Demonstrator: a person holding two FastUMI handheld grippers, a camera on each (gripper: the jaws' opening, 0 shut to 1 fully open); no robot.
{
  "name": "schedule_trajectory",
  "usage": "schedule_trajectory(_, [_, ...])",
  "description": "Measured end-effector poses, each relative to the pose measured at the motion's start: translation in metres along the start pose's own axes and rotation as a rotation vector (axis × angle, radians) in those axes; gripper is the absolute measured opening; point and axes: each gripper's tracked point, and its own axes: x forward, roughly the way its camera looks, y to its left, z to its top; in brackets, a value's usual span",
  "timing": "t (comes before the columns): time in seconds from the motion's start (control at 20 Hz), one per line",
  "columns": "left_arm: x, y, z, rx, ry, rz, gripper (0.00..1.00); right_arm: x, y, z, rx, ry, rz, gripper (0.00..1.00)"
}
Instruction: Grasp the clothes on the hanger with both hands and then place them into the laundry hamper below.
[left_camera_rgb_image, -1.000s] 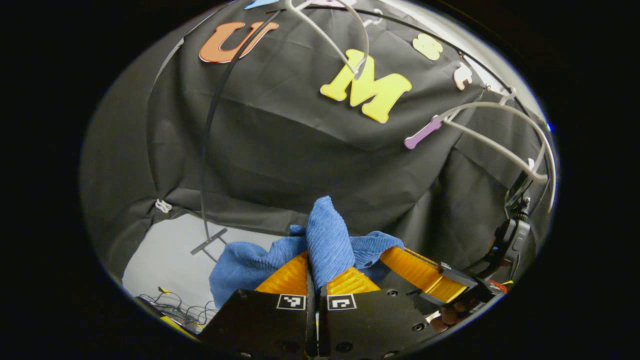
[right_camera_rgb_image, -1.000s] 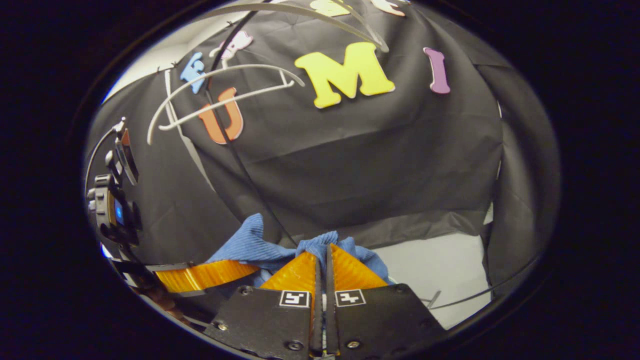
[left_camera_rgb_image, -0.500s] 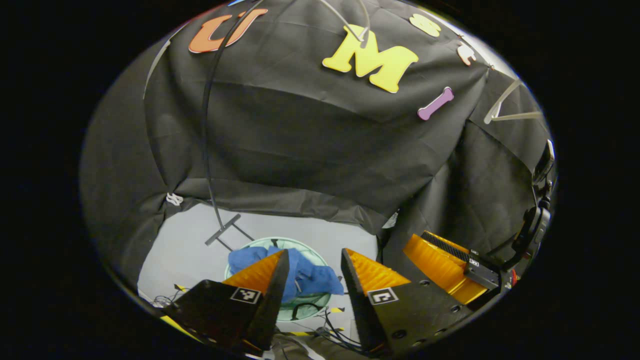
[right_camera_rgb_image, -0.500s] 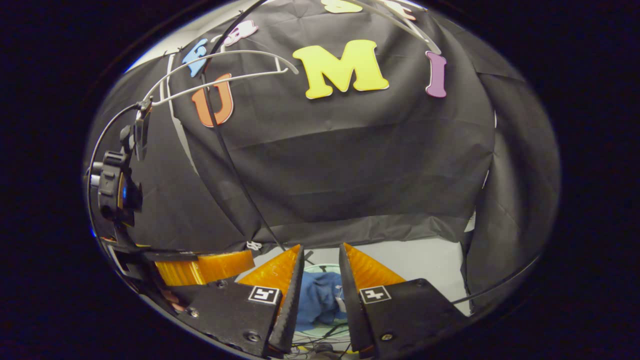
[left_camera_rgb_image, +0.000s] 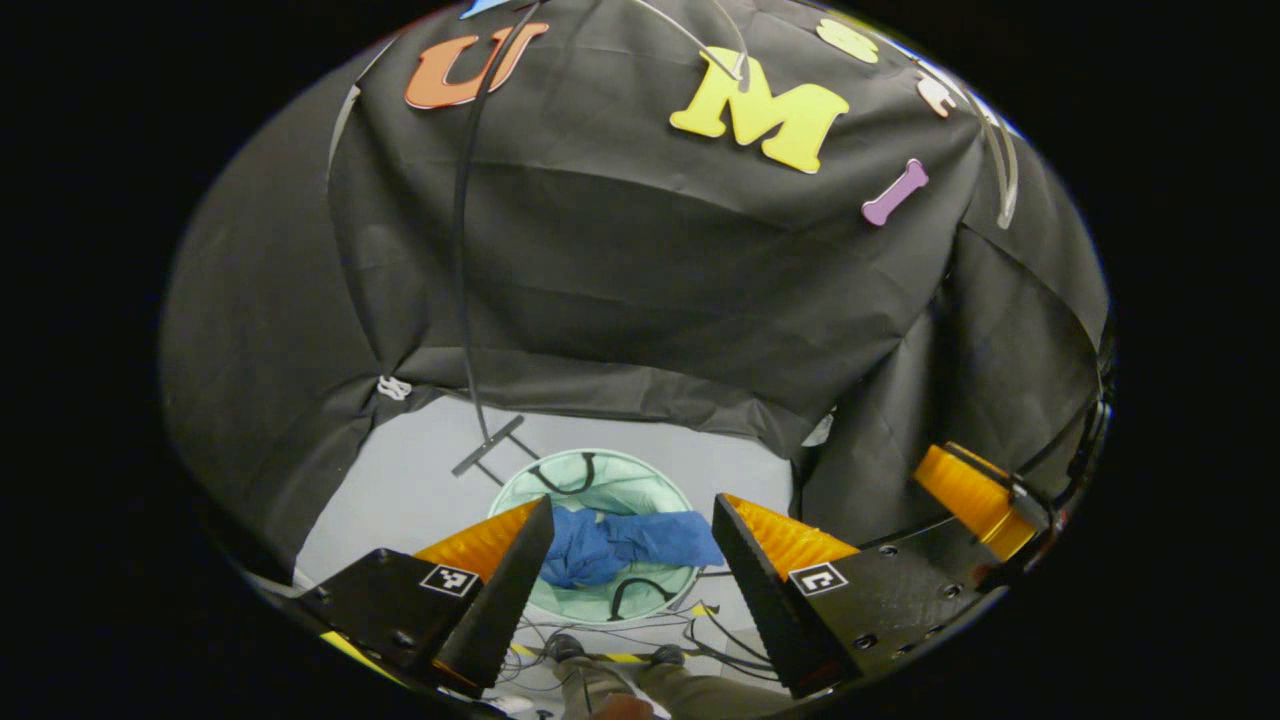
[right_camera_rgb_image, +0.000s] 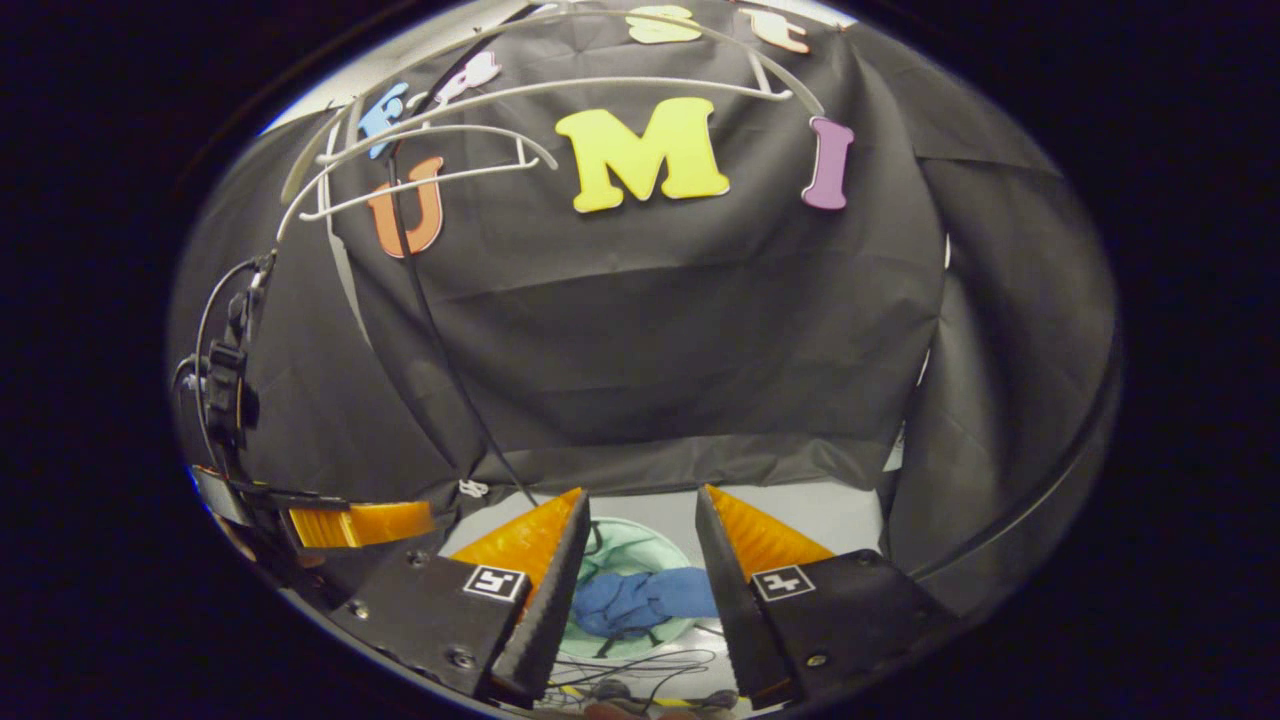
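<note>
A blue garment (left_camera_rgb_image: 625, 542) lies bunched inside the round pale green laundry hamper (left_camera_rgb_image: 560, 478) on the grey floor below. In the right gripper view the same blue garment (right_camera_rgb_image: 640, 600) rests in the hamper (right_camera_rgb_image: 630, 545). My left gripper (left_camera_rgb_image: 632, 545) is open high above the hamper, holding nothing. My right gripper (right_camera_rgb_image: 638, 535) is open too, also above the hamper. The right gripper (left_camera_rgb_image: 975, 490) appears at the right edge of the left gripper view; the left gripper (right_camera_rgb_image: 360, 522) appears at the lower left of the right gripper view. Bare white hangers (right_camera_rgb_image: 430, 155) hang above.
A thin black stand pole (left_camera_rgb_image: 462, 260) runs down to a cross-shaped foot (left_camera_rgb_image: 487, 446) on the floor, just behind the hamper. Loose cables (left_camera_rgb_image: 640, 640) and yellow-black tape lie on the floor in front of it. A person's shoes (left_camera_rgb_image: 570, 650) are below.
Both grippers were shut on the blue garment a second ago, then opened. The garment dropped into the hamper and has settled there. Both grippers' jaws are wider now.
</note>
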Motion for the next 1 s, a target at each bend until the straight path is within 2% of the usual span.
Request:
schedule_trajectory(0.05, [-0.005, 0.0, -0.002, -0.003, -0.009, 0.009, 0.97, -0.008, -0.005, 0.002, -0.008, -0.015, -0.01, 0.72])
schedule_trajectory(0.15, [-0.019, -0.004, 0.0, -0.005, -0.036, 0.03, 0.97, -0.024, -0.016, 0.009, -0.026, -0.045, -0.02, 0.73])
schedule_trajectory(0.2, [-0.028, -0.006, 0.002, -0.002, -0.056, 0.039, 1.0, -0.032, -0.019, 0.015, -0.037, -0.062, -0.023, 0.73])
schedule_trajectory(0.25, [-0.038, -0.008, 0.006, 0.008, -0.079, 0.05, 0.97, -0.041, -0.019, 0.022, -0.048, -0.081, -0.02, 0.73])
schedule_trajectory(0.45, [-0.087, -0.019, 0.029, 0.062, -0.213, 0.092, 0.97, -0.078, -0.02, 0.05, -0.083, -0.157, 0.0, 0.73])
schedule_trajectory(0.6, [-0.122, -0.036, 0.051, 0.093, -0.327, 0.102, 0.96, -0.11, -0.016, 0.076, -0.115, -0.231, 0.015, 0.77])
schedule_trajectory(0.65, [-0.133, -0.044, 0.056, 0.11, -0.358, 0.105, 0.96, -0.119, -0.014, 0.084, -0.124, -0.256, 0.019, 0.75])
schedule_trajectory(0.95, [-0.203, -0.075, 0.09, 0.162, -0.508, 0.108, 0.97, -0.163, -0.018, 0.124, -0.133, -0.361, 0.049, 0.79])
schedule_trajectory(1.0, [-0.211, -0.079, 0.094, 0.167, -0.534, 0.108, 1.0, -0.169, -0.019, 0.13, -0.128, -0.373, 0.057, 0.79])
